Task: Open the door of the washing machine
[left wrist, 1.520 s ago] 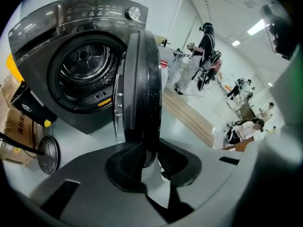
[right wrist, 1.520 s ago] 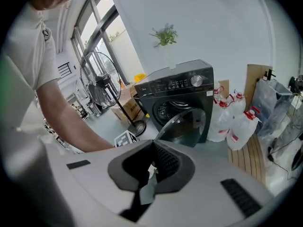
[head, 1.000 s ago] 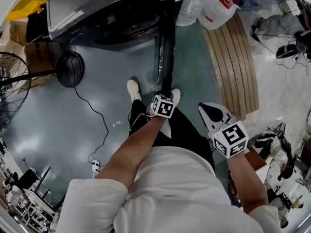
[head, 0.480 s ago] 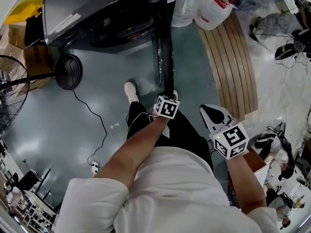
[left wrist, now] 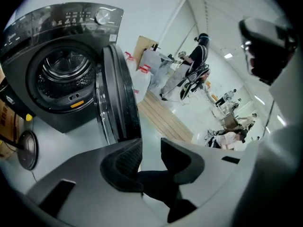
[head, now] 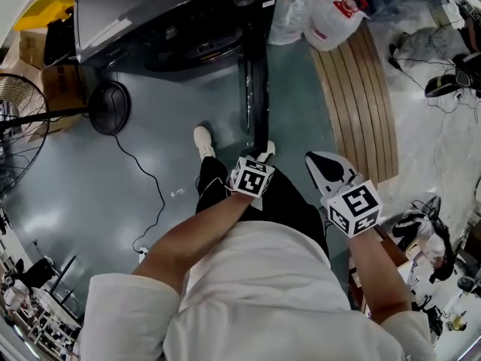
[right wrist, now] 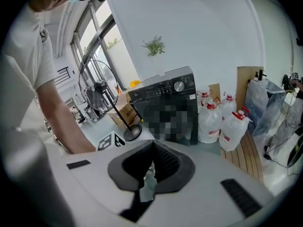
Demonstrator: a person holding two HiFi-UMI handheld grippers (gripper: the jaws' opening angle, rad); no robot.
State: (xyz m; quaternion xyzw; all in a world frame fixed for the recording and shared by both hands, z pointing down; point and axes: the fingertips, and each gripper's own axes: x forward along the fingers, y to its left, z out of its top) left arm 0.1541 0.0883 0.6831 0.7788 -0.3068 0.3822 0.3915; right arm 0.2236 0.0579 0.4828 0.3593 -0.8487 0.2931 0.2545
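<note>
The washing machine (head: 180, 21) sits at 12 o'clock in the head view with its door (head: 258, 89) already swung fully out, edge-on to the person and reaching toward the frame's centre, so the task looks all but done. The left gripper (left wrist: 151, 148) hovers just short of the door's free edge, its jaws a narrow gap apart with only floor and a dark trouser leg between them. That fits a tool that has let go, not one gripping. The right gripper (right wrist: 152, 148), at 4 o'clock and well clear of the door, has its jaws pressed together on nothing, apparently parked out of the swing path. By count: one machine, one door, two grippers and two white shoes (head: 203, 140) planted beside the door's edge. There are four water jugs (right wrist: 235, 126) right of the machine, one standing fan (head: 22, 119) at 9 o'clock, and one slatted wooden platform (head: 361, 96) at 2 o'clock.
</note>
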